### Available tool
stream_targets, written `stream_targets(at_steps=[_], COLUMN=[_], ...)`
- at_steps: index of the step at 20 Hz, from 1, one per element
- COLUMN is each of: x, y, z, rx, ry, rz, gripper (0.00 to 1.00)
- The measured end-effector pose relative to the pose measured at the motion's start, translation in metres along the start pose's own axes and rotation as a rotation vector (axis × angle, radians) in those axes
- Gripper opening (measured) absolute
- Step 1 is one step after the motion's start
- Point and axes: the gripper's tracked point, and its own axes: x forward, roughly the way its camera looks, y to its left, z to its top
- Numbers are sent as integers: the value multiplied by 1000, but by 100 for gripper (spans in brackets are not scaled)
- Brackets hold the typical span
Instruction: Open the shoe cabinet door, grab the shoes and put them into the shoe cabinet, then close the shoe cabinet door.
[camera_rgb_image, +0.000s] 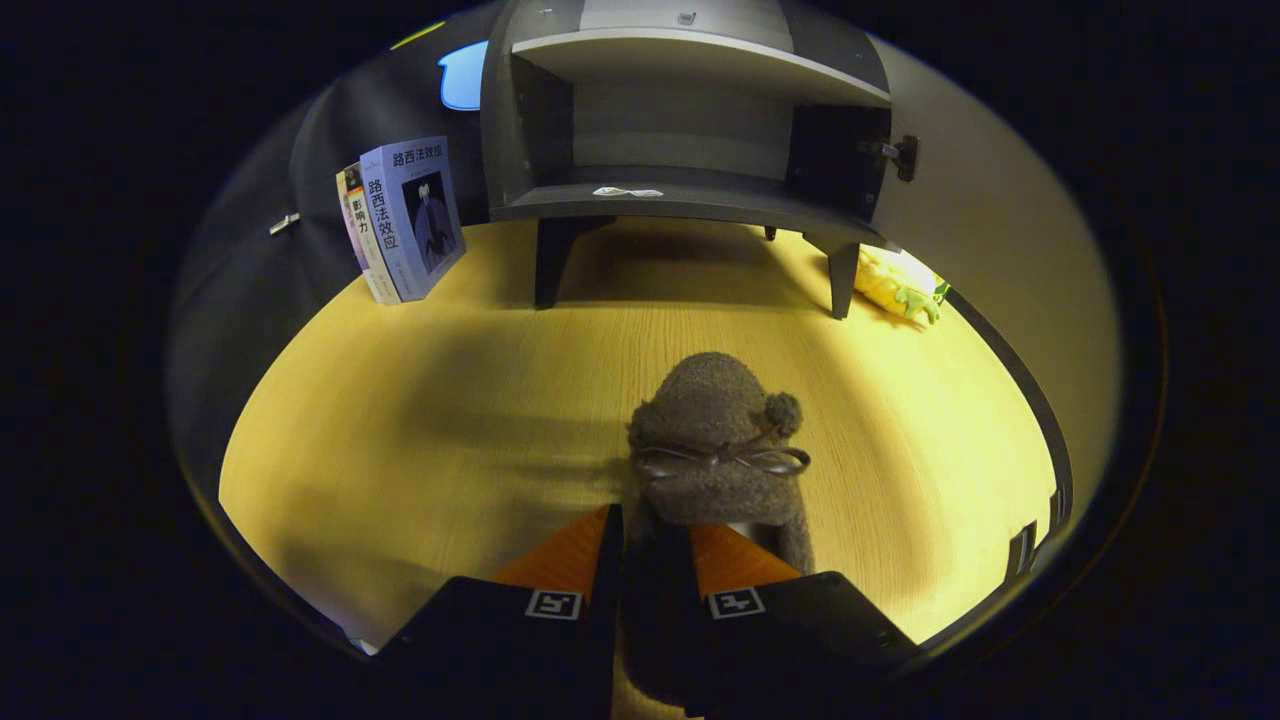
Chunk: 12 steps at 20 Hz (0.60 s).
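while my gripper (650, 560) is clamped on the heel of the fuzzy shoe (715, 440), its toe juts ahead toward the open shoe cabinet (690, 195). i judge the soft wall could slip out, or the toe catch the cabinet's lower edge.

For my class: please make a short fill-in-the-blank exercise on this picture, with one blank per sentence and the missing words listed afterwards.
1. The gripper is shut on a fuzzy brown ____.
2. The shoe cabinet ahead has its door ____.
3. The books stand to the ____ of the cabinet.
4. The wooden floor is ____ in colour.

Missing words: shoe; open; left; yellow
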Motion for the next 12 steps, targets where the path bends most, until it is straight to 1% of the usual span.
stream_targets(at_steps=[6, 9, 10, 11, 12], x=[17, 20, 18, 26, 16], y=[-2, -5, -2, -7, -10], z=[7, 7, 7, 12, 9], rx=[-8, -15, -26, -33, -41], ry=[-7, 0, 1, -11, 10], rz=[-16, -40, -30, -64, -68], gripper=[31, 28, 27, 27, 16])
